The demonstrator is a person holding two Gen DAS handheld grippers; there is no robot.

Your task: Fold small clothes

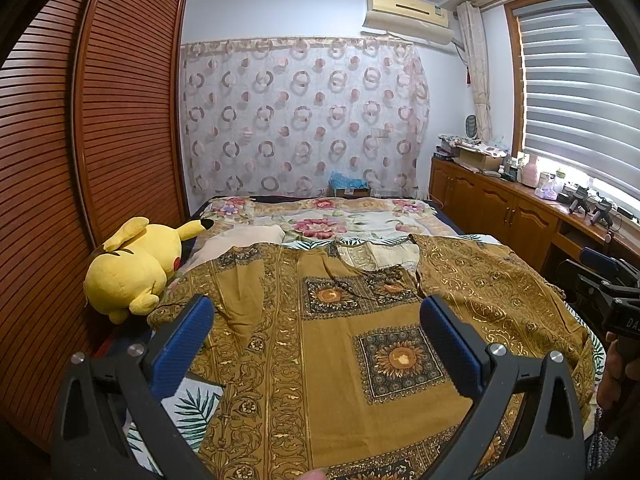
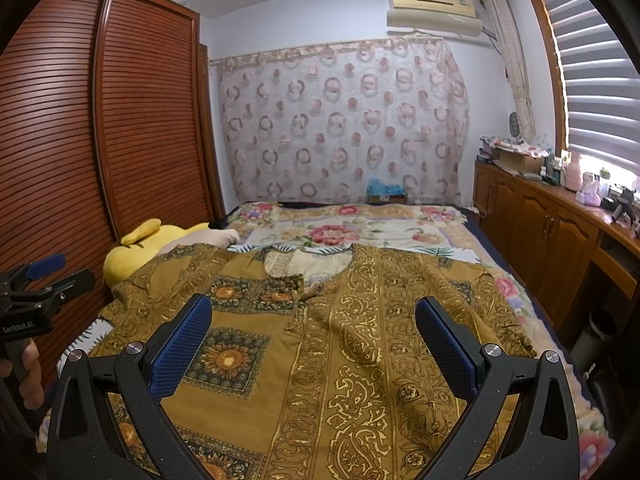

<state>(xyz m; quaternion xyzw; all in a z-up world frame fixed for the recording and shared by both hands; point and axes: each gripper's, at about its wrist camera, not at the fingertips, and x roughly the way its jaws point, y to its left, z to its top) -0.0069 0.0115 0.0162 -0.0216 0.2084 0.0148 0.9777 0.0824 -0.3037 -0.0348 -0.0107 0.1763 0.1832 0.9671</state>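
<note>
Mustard print shirt (image 1: 320, 340) lies spread flat on bed (image 1: 344, 216), neckline far, hem near. Left tongs (image 1: 316, 320) and right tongs (image 2: 312, 320) hover above, jaws apart, empty. Fabric looks light, limp; sleeve edges or shoulders likely best hold.

Garment (image 1: 320, 360) mustard-brown, gold scrollwork, dark sunflower squares. Bedspread (image 1: 332, 216) cream with pink flowers. Plush toy (image 1: 132, 268) yellow; gripper pads (image 1: 182, 352) blue.
</note>
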